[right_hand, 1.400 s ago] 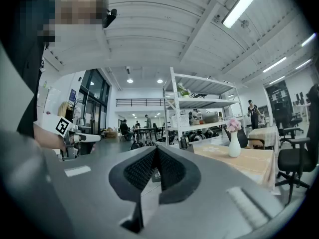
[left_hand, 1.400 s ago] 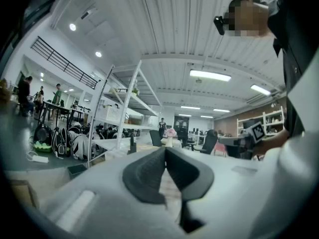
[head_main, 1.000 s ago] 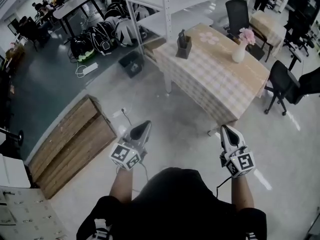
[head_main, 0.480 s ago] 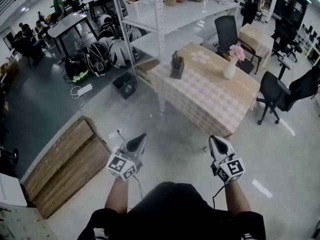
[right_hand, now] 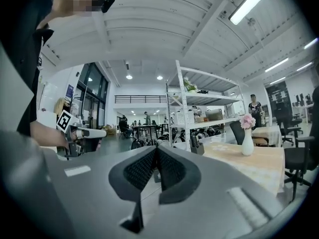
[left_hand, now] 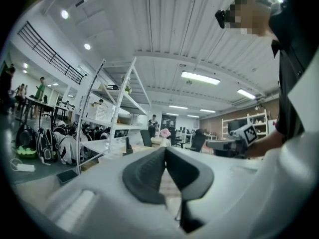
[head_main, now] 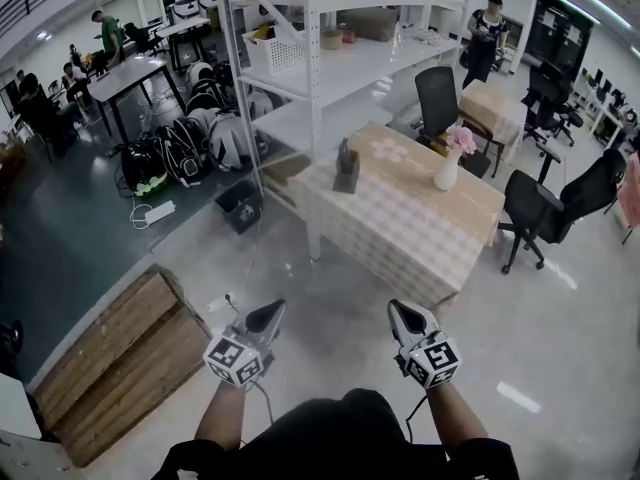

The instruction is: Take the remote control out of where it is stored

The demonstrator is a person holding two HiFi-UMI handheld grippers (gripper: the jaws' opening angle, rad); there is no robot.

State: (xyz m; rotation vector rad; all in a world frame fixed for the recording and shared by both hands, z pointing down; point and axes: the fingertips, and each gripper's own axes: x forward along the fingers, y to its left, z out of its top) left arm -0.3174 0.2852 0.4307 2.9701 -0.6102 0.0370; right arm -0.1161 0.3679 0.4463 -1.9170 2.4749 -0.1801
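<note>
Both the left gripper (head_main: 268,316) and right gripper (head_main: 404,315) were pinched shut on nothing, well short of the table (head_main: 420,223). Remote (head_main: 344,152) looked to be standing in the dark holder (head_main: 347,178) there. Risk: yanking it crooked could've tipped the holder over, since nothing braced it.

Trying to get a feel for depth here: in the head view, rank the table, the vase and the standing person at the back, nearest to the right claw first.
1. Table, straight ahead.
2. Vase, on the table's far right part.
3. Person, at the back right.
</note>
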